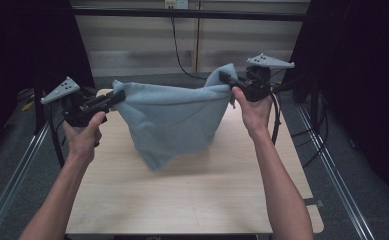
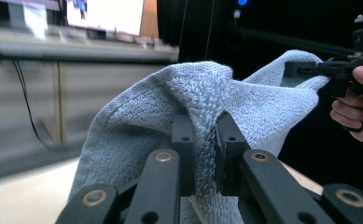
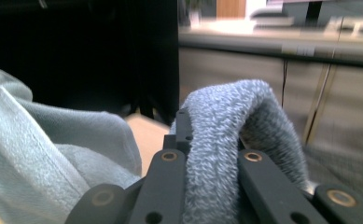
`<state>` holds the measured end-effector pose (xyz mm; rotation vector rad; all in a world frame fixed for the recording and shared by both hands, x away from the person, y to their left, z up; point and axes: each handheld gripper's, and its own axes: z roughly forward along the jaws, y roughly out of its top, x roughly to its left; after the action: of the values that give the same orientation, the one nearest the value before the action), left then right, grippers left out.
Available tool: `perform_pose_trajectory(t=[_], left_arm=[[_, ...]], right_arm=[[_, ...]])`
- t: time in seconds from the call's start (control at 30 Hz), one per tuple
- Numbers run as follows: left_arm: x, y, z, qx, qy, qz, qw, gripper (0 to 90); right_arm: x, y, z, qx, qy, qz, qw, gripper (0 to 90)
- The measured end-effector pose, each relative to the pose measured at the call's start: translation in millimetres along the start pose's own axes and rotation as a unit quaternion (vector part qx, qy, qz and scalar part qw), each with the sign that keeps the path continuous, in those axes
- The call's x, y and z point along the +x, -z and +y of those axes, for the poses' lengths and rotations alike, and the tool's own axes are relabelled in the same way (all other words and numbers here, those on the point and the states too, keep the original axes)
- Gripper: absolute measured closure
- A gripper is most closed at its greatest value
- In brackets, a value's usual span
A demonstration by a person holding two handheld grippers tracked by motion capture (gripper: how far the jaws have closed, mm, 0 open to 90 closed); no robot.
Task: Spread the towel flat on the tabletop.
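A light blue towel [image 1: 169, 122] hangs in the air above the wooden table [image 1: 197, 200], stretched between my two grippers. My left gripper [image 1: 118, 95] is shut on the towel's left corner, and my right gripper [image 1: 224, 78] is shut on its right corner. The towel sags in the middle, with its lowest fold near the tabletop. In the left gripper view the towel [image 2: 202, 102] bunches over the black jaws, and the other hand's gripper [image 2: 310, 69] pinches the far corner. In the right gripper view the terry cloth [image 3: 226, 140] folds over and between the jaws.
Dark curtains stand at both sides of the table. A black cable [image 1: 179, 50] runs down the pale back wall. Metal rails [image 1: 332, 165] line the table's left and right edges.
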<state>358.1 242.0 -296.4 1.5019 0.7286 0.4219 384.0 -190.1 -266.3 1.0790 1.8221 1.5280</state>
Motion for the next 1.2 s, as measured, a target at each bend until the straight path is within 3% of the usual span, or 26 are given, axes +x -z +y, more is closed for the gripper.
perform_pose_trajectory(t=[0.07,0.1,0.13,0.17,0.2,0.23,0.3,0.33,0.37,0.43,0.47,0.5,0.53,0.6,0.7,0.73,0.77,0.8,0.83,0.9,0.93,1.0,1.07,1.17,1.2], left_arm=[[-6.7,4.4,-1.1,0.002,-0.016,-0.001,0.9999,81.5],[-8.6,5.6,-4.8,0.008,-0.017,-0.003,0.9998,81.5],[-12.1,7.9,-24.9,0.026,-0.014,-0.007,0.9995,81.5],[-12.1,7.9,-24.9,0.026,-0.014,-0.007,0.9995,81.5],[-12.5,8.8,-33.8,0.034,-0.015,-0.013,0.9992,81.5],[-15.0,9.6,-51.5,0.048,-0.007,-0.019,0.9986,81.4],[-17.5,10.1,-77.7,0.077,-0.003,-0.025,0.9967,81.4],[-19.2,10.6,-105.2,0.107,0.013,-0.033,0.9936,81.4],[-19.2,10.6,-105.2,0.107,0.013,-0.033,0.9936,81.3],[-22.5,11.7,-129.7,0.139,0.018,-0.043,0.9891,81.2],[-27.3,14.3,-144.6,0.159,0.020,-0.051,0.9857,81.1],[-27.3,14.3,-144.6,0.159,0.020,-0.051,0.9857,81.0],[-30.8,16.1,-151.9,0.170,0.021,-0.055,0.9836,81.0],[-37.0,19.6,-165.0,0.187,0.024,-0.063,0.9801,80.4],[-46.1,22.8,-184.9,0.225,0.018,-0.079,0.9709,78.3],[-48.2,23.4,-189.2,0.232,0.021,-0.082,0.9690,78.3],[-50.0,25.0,-193.7,0.246,0.022,-0.085,0.9652,77.1],[-51.3,26.9,-197.4,0.256,0.022,-0.088,0.9624,73.1],[-52.1,29.4,-200.0,0.260,0.024,-0.089,0.9613,73.1],[-52.6,34.9,-201.6,0.260,0.032,-0.088,0.9610,64.4],[-51.8,37.9,-200.2,0.256,0.034,-0.090,0.9620,64.4],[-49.6,42.7,-194.6,0.237,0.035,-0.092,0.9666,60.6],[-45.8,44.3,-189.5,0.219,0.042,-0.087,0.9709,58.2],[-37.8,40.2,-184.9,0.212,0.047,-0.073,0.9734,55.6],[-34.6,36.7,-184.2,0.216,0.044,-0.067,0.9732,55.9]], right_arm=[[6.2,11.2,2.4,-0.018,0.002,0.007,0.9998,85.3],[7.4,12.7,-1.7,-0.015,0.004,0.007,0.9998,85.3],[8.4,14.1,-9.9,-0.006,0.008,0.005,0.9999,85.2],[8.2,15.9,-24.2,0.008,0.007,0.005,0.9999,85.2],[8.2,15.9,-24.2,0.008,0.007,0.005,0.9999,85.2],[5.7,19.7,-54.6,0.028,-0.004,0.006,0.9996,85.2],[4.7,22.9,-83.6,0.053,-0.009,0.006,0.9985,85.1],[4.8,24.9,-100.1,0.066,-0.011,0.005,0.9978,85.2],[4.8,24.9,-100.1,0.066,-0.011,0.005,0.9978,85.2],[6.4,30.8,-133.5,0.092,-0.019,0.009,0.9956,85.1],[9.5,36.7,-153.9,0.106,-0.026,0.008,0.9940,85.1],[12.0,41.1,-163.8,0.109,-0.031,0.009,0.9935,84.9],[12.0,41.1,-163.8,0.109,-0.031,0.009,0.9935,84.9],[19.0,50.8,-180.9,0.129,-0.030,0.006,0.9912,84.4],[29.2,75.4,-211.9,0.154,-0.038,-0.003,0.9874,79.1],[29.2,75.4,-211.9,0.154,-0.038,-0.003,0.9874,79.1],[29.9,79.5,-217.1,0.155,-0.045,-0.001,0.9869,77.0],[31.3,86.6,-228.6,0.176,-0.050,-0.001,0.9832,74.1],[31.3,86.6,-228.6,0.176,-0.050,-0.001,0.9832,74.1],[29.5,97.9,-237.0,0.191,-0.055,-0.005,0.9801,63.3],[29.5,97.9,-237.0,0.191,-0.055,-0.005,0.9801,63.3],[25.9,107.5,-237.1,0.189,-0.066,-0.004,0.9798,60.4],[23.7,115.7,-236.5,0.186,-0.062,-0.012,0.9805,55.3],[19.9,124.5,-236.9,0.187,-0.074,-0.016,0.9794,45.2],[19.0,126.7,-237.1,0.189,-0.077,-0.017,0.9788,43.2]])
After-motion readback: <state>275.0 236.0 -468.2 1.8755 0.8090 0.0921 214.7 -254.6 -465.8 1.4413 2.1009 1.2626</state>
